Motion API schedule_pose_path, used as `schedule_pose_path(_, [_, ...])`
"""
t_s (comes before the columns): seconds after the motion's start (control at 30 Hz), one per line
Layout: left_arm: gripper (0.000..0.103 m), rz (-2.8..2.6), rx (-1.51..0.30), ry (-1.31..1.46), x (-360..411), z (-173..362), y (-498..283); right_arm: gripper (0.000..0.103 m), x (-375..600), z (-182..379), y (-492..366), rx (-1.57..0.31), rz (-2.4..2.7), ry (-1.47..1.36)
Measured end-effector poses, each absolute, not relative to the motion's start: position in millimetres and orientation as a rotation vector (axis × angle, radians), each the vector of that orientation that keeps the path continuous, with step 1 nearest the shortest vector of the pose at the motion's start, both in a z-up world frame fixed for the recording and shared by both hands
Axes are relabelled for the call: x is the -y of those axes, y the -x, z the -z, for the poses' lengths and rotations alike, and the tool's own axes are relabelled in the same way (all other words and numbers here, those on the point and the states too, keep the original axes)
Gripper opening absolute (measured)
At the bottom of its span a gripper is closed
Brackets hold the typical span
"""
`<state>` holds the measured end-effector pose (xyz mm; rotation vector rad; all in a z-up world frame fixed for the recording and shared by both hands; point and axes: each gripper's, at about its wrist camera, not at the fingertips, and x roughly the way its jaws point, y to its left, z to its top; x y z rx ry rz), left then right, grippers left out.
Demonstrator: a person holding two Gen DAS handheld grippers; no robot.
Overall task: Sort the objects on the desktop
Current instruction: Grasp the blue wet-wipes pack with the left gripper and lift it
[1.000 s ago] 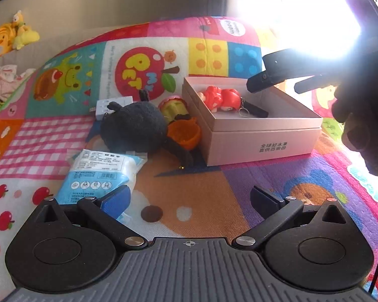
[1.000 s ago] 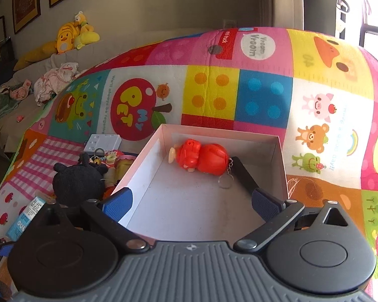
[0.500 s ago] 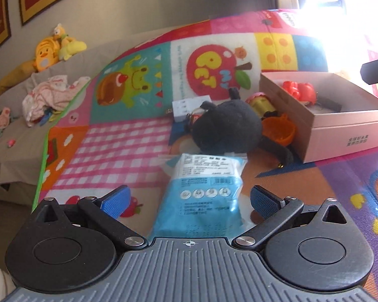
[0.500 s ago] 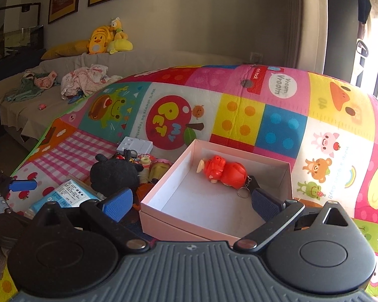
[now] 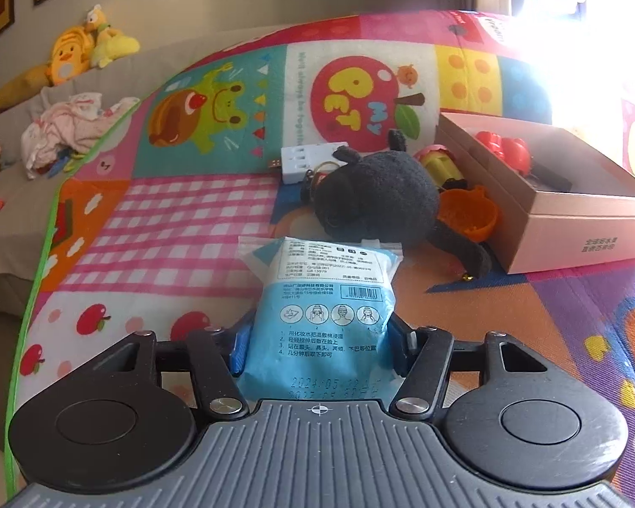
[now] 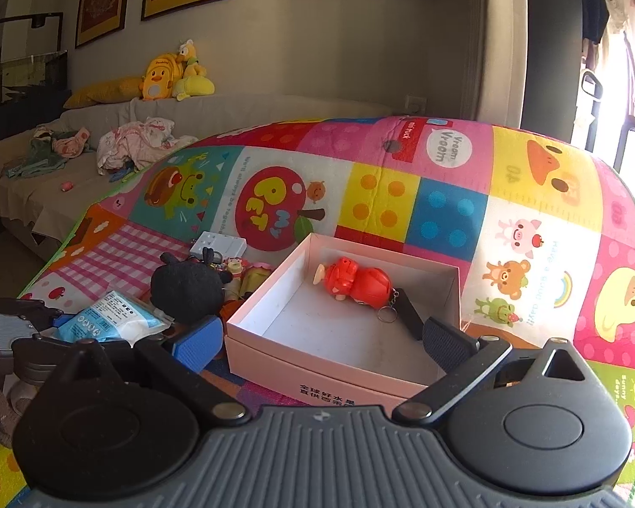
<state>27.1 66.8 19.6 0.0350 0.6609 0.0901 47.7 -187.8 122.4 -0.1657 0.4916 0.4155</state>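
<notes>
Pick step: left gripper (image 5: 317, 345) jaws closing on blue packet (image 5: 324, 296), right gripper (image 6: 317, 340) gaping empty; next, lift packet toward pink box (image 6: 338, 364).

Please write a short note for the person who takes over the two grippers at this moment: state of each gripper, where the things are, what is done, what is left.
Left gripper: jaws closing around the blue packet, which lies on the play mat.
Right gripper: open, empty, above the pink box.
Done: red toy keychain is in the box.
Left: packet, black plush, orange cup, white strip, yellow toy, all beside the box.
</notes>
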Motion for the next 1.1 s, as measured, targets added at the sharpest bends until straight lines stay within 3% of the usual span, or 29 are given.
schedule_pose_path(0.33, [0.066,0.261,-0.69,-0.02,10.8,-30.7,-6.2,0.101,217.9,-121.6,-41.6,-0.498,-0.365,0.092])
schedule_pose_path(0.57, [0.096,0.394,-0.717,0.041,34.3,-33.6,3.3,0.103,228.1,-118.5,-37.3,-0.506,-0.35,0.084])
schedule_pose_path(0.83, [0.1,0.505,-0.743,0.113,32.8,-46.0,16.5,0.103,231.1,-107.4,-33.4,-0.538,-0.355,0.076])
schedule_pose_path(1.1, [0.101,0.538,-0.654,0.074,43.2,-59.8,21.4,0.103,232.7,-109.9,-32.3,-0.537,-0.355,0.069])
